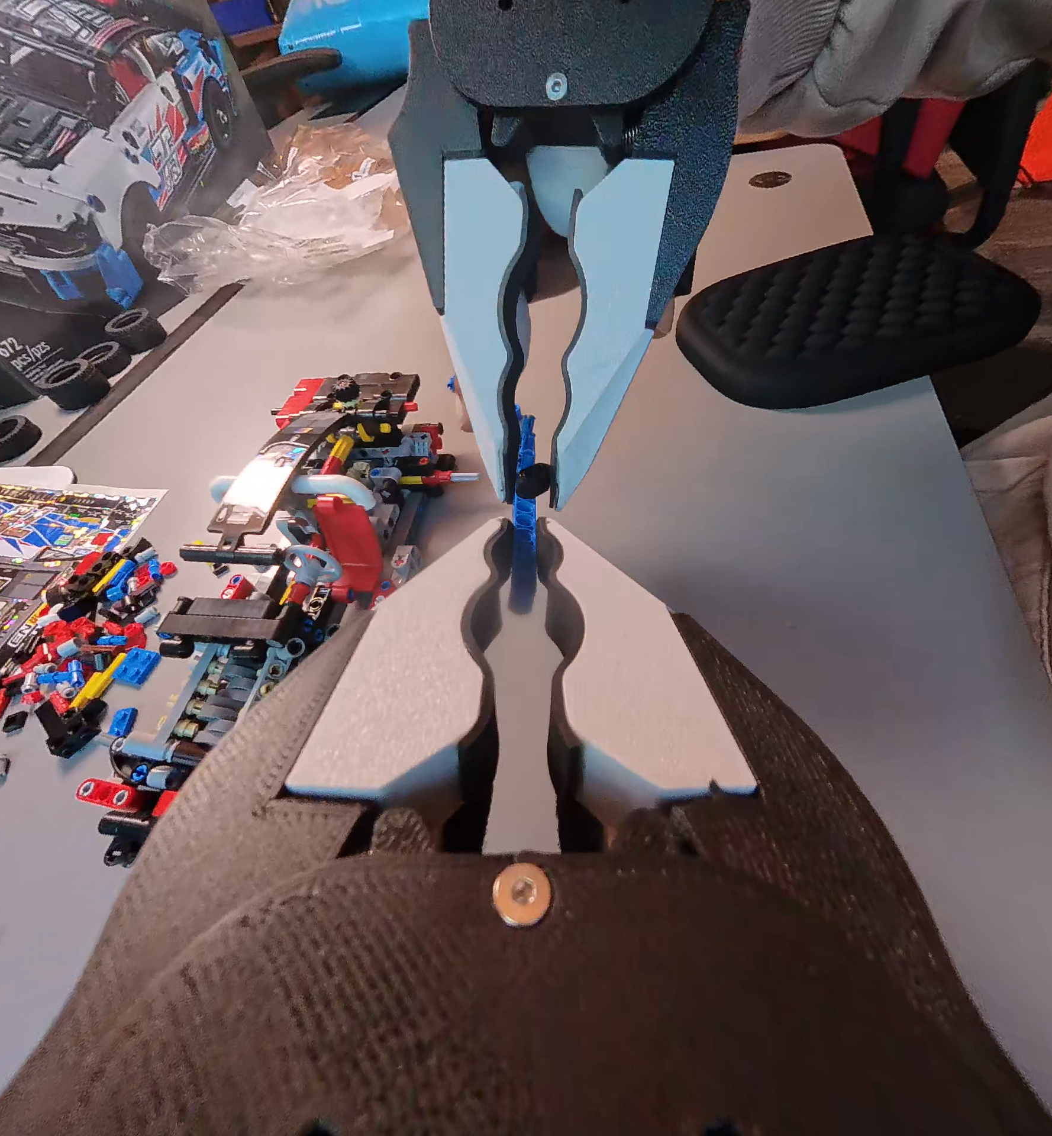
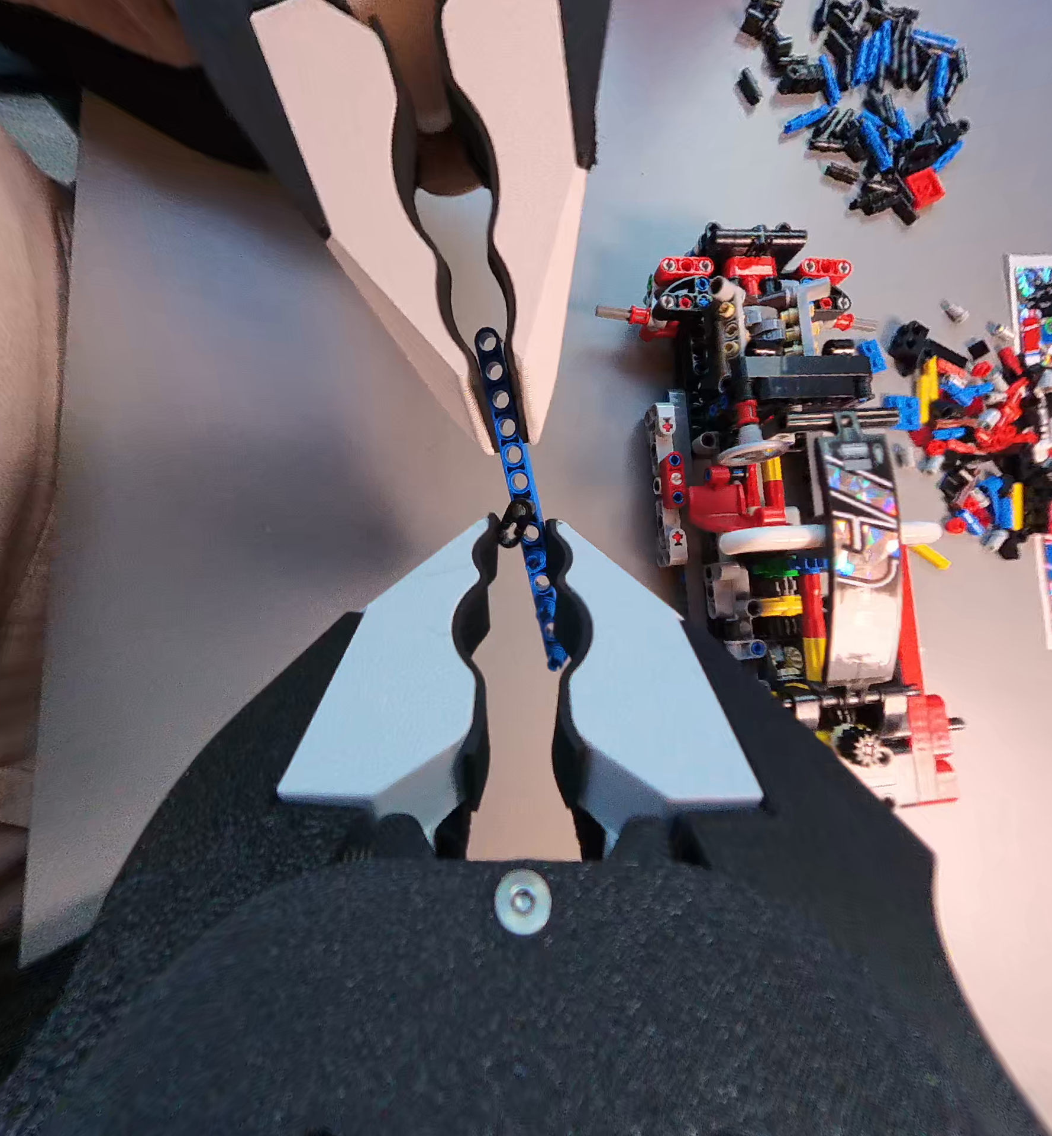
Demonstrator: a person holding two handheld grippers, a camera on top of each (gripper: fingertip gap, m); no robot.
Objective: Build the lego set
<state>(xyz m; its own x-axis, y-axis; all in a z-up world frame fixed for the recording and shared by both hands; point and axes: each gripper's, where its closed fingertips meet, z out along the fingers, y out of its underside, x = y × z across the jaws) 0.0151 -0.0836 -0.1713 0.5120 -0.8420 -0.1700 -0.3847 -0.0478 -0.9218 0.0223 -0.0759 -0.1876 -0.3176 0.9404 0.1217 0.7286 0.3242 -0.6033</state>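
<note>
A long blue lego beam with holes is held in the air between my two grippers, above the grey table. My left gripper is shut on one end of it; in the right wrist view it comes in from the top. My right gripper closes over the beam's other part and pinches a small black connector against the beam's side. In the left wrist view the right gripper reaches down from the top.
The partly built car chassis lies on the table beside the grippers. Near it are loose mixed pieces, a sticker sheet, a blue and black pile, tyres, the set's box, plastic bags and a chair seat. The tips of both grippers are at nearly the same place.
</note>
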